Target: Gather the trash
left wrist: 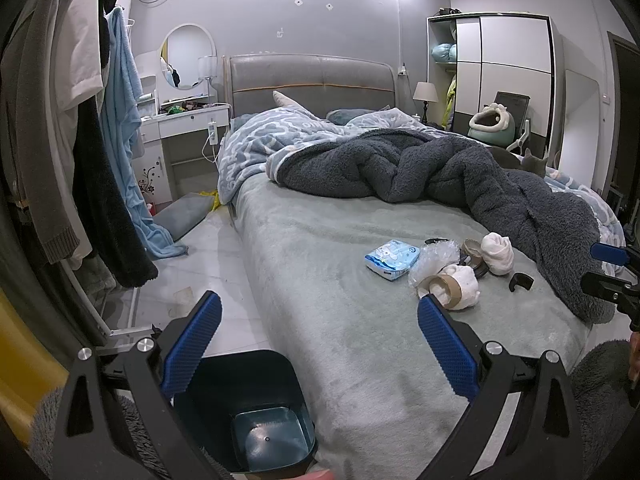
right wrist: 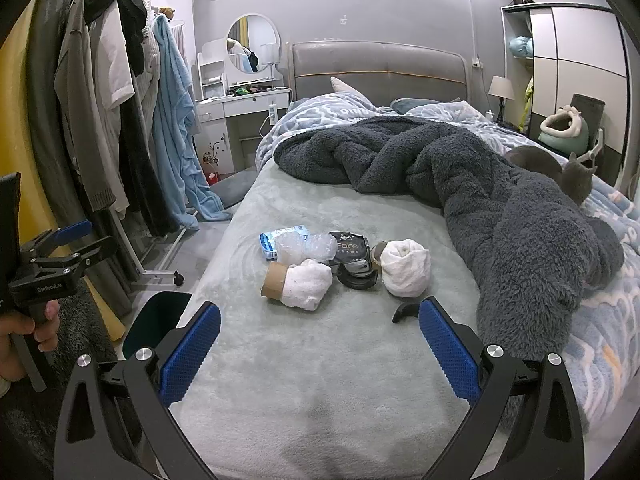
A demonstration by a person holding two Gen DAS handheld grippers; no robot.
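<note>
A: Jaws on both grippers stand wide apart, nothing between them. Left gripper hangs over the bed's near left corner; right gripper over the foot of the bed.

B: Largest items first?

A: Dark fleece blanket heaped across the right half of the bed. Dark bin on the floor, against the bed's left side, below the left gripper.

B: Trash location?

A: Clustered mid-bed, left of the blanket. White wad; second white wad touching a cardboard tube; crumpled clear plastic; blue tissue pack; black wrapper; small black clip just beside the right gripper's right finger.
</note>
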